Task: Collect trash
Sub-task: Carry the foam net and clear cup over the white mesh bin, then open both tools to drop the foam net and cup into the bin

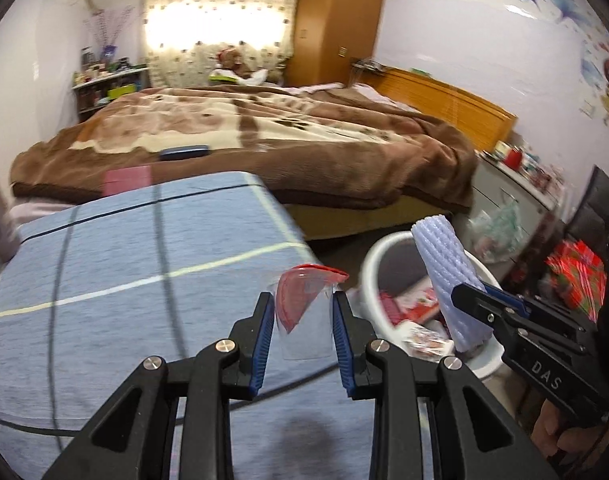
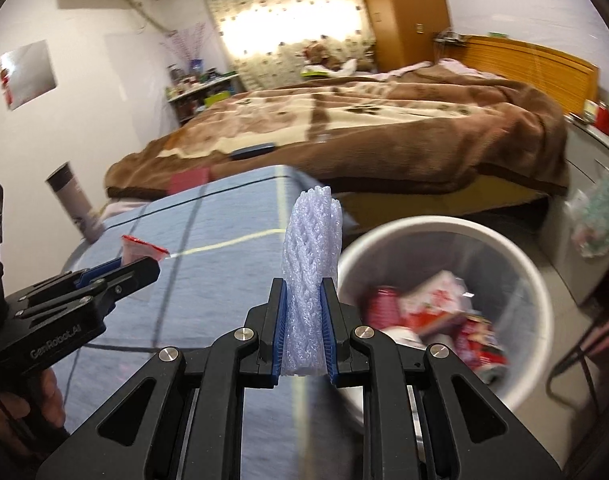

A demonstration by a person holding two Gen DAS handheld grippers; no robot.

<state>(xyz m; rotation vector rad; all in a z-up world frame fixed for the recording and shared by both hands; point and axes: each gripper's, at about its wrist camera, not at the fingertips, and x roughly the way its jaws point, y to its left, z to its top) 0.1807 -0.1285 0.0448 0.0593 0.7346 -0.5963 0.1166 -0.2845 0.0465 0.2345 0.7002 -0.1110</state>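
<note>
The left claw [image 1: 303, 312] pinches a clear plastic cup [image 1: 304, 320] with a torn red foil lid between its blue pads, held above a bench [image 1: 104, 280] draped in a blue checked cloth. Beside it, the right claw [image 2: 301, 316] is clamped on a roll of white foam fruit netting [image 2: 310, 256], which stands upright between the pads and rises well above them. Both claws point forward and downward, side by side, each gripped from below by a person's hand [image 2: 44, 404] on a pistol-style handle. In the left wrist view the right claw and its netting sit over the near rim of a white waste bin [image 2: 444, 228] that stands on the floor just beside the bench, already holding red and white wrappers [image 2: 436, 308]. Behind, a bed [image 1: 264, 128] under a brown patterned blanket fills the room, with a dark flat object [image 1: 183, 153] lying near its foot and a wooden wardrobe [image 1: 340, 16] by the curtained window.
</note>
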